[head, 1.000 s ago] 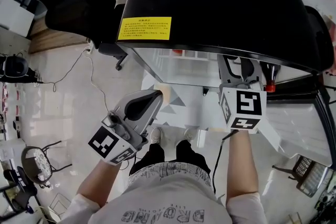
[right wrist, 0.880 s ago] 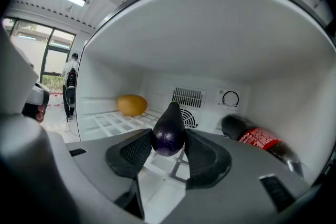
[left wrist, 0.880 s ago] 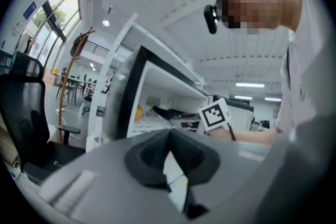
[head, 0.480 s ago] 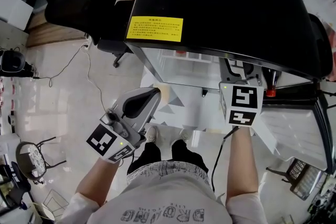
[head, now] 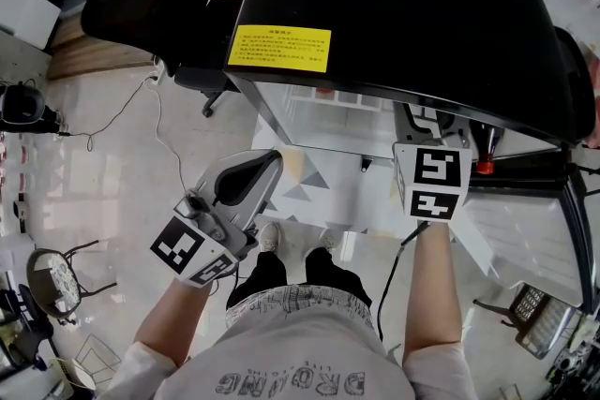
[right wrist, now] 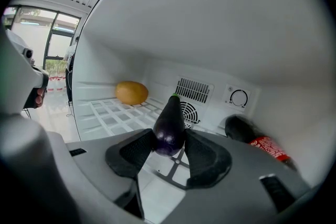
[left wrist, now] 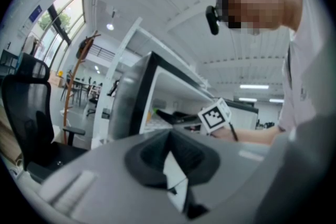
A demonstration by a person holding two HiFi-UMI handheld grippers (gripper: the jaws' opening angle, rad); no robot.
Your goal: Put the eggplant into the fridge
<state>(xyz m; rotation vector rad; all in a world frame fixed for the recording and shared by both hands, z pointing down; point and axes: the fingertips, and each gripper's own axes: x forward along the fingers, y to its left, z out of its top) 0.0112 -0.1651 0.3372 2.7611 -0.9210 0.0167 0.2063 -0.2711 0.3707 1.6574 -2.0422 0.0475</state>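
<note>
Eggplant point(right wrist: 169, 126) is gripped at its fat end by the right hand-held gripper point(right wrist: 170, 140), which is clenched on it, with the stem pointed toward the vent point(right wrist: 193, 91) at centre frame; it is already inside the fridge point(right wrist: 210, 34), above the wire shelf point(right wrist: 113, 113) and, it seems, not yet set down; a yellow fruit point(right wrist: 131, 92) is seen at mid-left on that shelf, and a bottle point(right wrist: 252, 140) lies at lower right; the left hand-held gripper point(left wrist: 169, 136) is held outside the fridge, jaws drawn together on nothing; the placing step is judged to be in hand; next, the eggplant would need to be lowered onto bare shelf between fruit and bottle, then the jaws released and the gripper drawn back.
</note>
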